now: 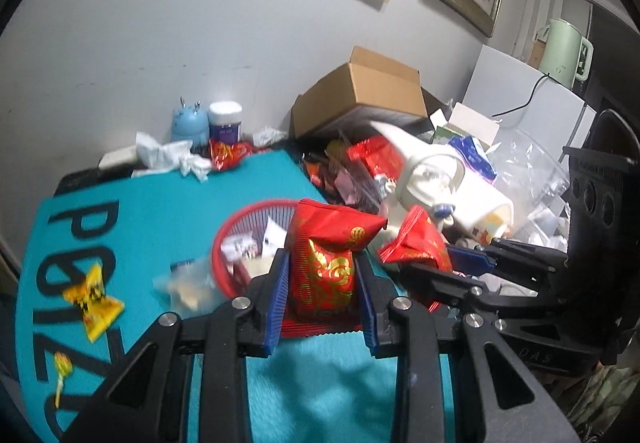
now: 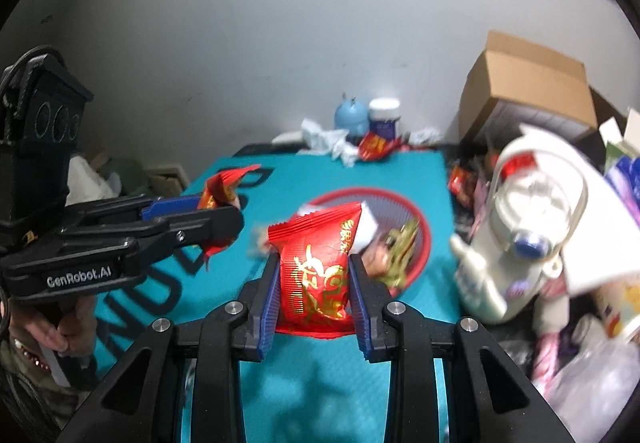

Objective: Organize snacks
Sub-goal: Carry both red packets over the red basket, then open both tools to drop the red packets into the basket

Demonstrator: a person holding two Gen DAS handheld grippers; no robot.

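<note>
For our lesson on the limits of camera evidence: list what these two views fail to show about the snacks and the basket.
- Left wrist view: red basket contents, blurred and partly behind the red snack packet.
- Right wrist view: basket's near side, hidden by that hand-held gripper's red packet.
- Both views: packet print, blurred and unreadable.

Basket [image 2: 420,255] on mat [image 2: 400,171]; cardboard box [image 2: 532,91] behind, right.

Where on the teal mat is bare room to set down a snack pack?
The teal mat is bare between the red basket and the crumpled tissues, and along its near edge. Left of the basket lie a yellow candy and a lollipop. Right of the basket it is crowded around the white toy robot.
</note>
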